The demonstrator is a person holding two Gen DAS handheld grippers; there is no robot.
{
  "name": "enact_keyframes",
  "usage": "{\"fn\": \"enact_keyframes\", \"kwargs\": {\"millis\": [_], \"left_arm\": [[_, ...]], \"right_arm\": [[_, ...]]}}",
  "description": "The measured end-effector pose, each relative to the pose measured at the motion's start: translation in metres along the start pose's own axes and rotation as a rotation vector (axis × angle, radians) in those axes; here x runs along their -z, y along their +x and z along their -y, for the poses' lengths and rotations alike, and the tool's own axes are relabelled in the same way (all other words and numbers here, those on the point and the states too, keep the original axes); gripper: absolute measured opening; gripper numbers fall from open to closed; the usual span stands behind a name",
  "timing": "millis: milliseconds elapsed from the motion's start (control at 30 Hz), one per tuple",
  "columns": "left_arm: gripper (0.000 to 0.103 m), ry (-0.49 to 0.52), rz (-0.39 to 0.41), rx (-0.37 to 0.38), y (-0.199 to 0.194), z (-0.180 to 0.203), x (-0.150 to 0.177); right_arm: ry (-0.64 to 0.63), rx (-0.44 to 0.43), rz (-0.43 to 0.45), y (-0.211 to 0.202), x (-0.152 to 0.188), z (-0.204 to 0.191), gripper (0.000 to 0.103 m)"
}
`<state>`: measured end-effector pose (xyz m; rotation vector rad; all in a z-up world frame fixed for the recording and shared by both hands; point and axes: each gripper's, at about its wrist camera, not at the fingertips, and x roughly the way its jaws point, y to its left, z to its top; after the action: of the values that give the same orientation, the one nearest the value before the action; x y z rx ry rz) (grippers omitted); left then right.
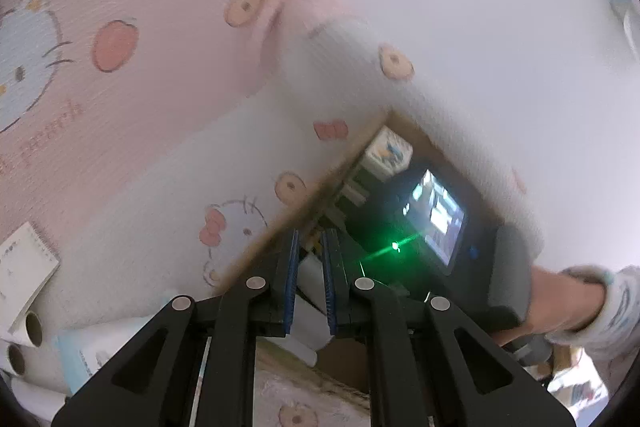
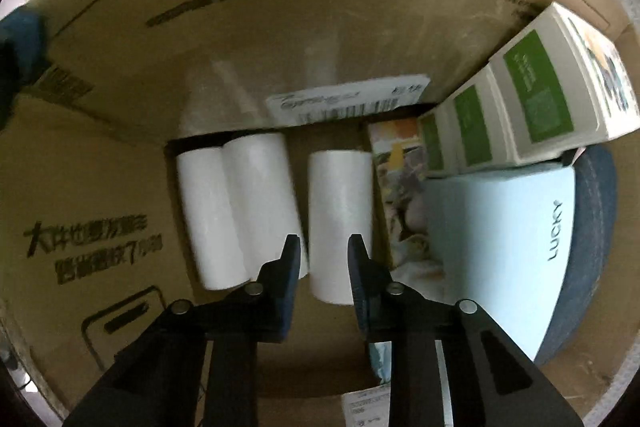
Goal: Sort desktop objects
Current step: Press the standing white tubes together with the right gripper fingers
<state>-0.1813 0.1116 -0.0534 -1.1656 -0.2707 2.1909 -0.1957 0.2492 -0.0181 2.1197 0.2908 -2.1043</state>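
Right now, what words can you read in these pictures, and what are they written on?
"LUCKY": on the pale blue box inside the cardboard box.
Large printed Chinese characters on the cardboard box's wall: too blurred to quote safely.
White barcode label: print too blurred.
Green panels on the white cartons: text too small.
Pink cursive on the cartoon-cat cloth: unreadable.

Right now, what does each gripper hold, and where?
Left gripper pinches a white item, seemingly at its edge. Right gripper holds nothing; the roll lies below.
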Motion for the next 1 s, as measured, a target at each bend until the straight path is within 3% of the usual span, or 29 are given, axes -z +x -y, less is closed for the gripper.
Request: {"fn": "enact_keyframes", "kwargs": {"millis": [100, 200, 300, 433, 533, 867, 1000], "left_arm": [[0.012, -0.012, 0.039, 0.039, -0.012, -0.009, -0.004], [0.012, 0.028, 0.068, 0.022, -0.021, -0.007, -0.006], [0.014, 0.067, 0.082, 0.023, -0.027, -0.004, -0.004], [0.023, 0.051, 0.072, 0.079, -0.029, -0.006, -0.002], [0.023, 0.032, 0.068, 0.111, -0.030, -0.010, -0.002], [0.023, -0.023, 0.052, 0.101, -0.028, -0.030, -0.002], [0.023, -0.027, 0.038, 0.092, -0.024, -0.030, 0.000]], "right_arm": [[0.006, 0.013, -0.040, 0.007, 0.000, -0.003, 0.021], [0.006, 0.040, -0.066, 0.014, 0.000, -0.006, 0.021], [-0.004, 0.120, -0.068, 0.015, -0.002, -0.008, 0.021], [-0.022, 0.152, -0.090, 0.016, -0.001, -0.012, 0.021], [-0.029, 0.154, -0.108, 0.020, -0.002, -0.013, 0.021], [-0.155, 0.236, -0.113, 0.017, -0.012, -0.033, 0.021], [-0.186, 0.231, -0.085, 0.013, -0.013, -0.037, 0.022]]}}
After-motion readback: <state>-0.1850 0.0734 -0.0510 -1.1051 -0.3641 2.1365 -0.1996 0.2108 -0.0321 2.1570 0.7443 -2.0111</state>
